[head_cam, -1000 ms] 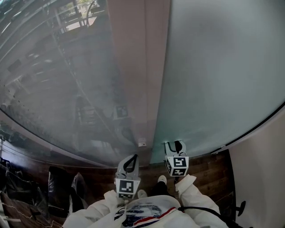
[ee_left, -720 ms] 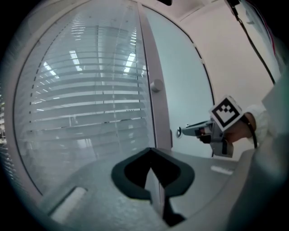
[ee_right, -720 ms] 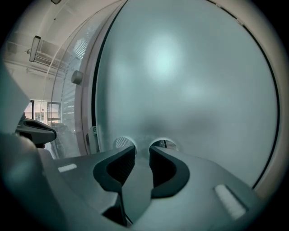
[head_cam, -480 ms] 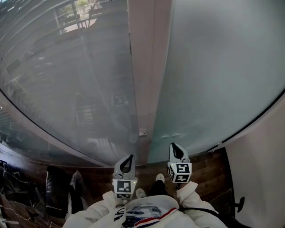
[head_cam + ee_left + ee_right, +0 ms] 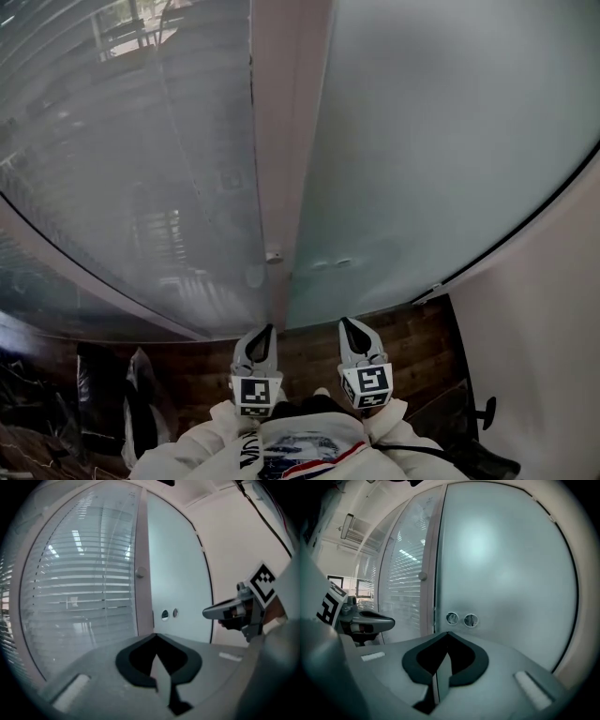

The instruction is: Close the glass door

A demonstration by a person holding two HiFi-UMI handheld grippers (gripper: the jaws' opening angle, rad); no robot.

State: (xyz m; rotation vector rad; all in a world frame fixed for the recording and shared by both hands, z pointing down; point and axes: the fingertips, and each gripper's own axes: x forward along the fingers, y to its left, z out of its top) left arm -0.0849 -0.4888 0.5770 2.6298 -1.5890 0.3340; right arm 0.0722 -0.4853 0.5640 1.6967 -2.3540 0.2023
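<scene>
The frosted glass door (image 5: 431, 141) fills the right of the head view, its edge against the pale frame post (image 5: 281, 141). Two round fittings (image 5: 330, 264) sit near that edge, also in the right gripper view as fittings (image 5: 461, 618). My left gripper (image 5: 260, 336) and right gripper (image 5: 352, 328) hang side by side in front of my chest, short of the door and touching nothing. The right gripper's jaws have just been closing with nothing between them. In each gripper view the left gripper (image 5: 157, 637) and the right gripper (image 5: 447, 634) show jaws meeting, empty.
A glass wall with blinds (image 5: 122, 169) stands left of the post, which carries a small knob (image 5: 273, 254). Dark wooden floor (image 5: 422, 342) lies below, a white wall (image 5: 553, 337) rises at right, and dark bags (image 5: 112, 394) sit at lower left.
Both grippers have drawn back from the door toward my body. The right gripper's jaws went from open to shut. The door's edge stays at the post.
</scene>
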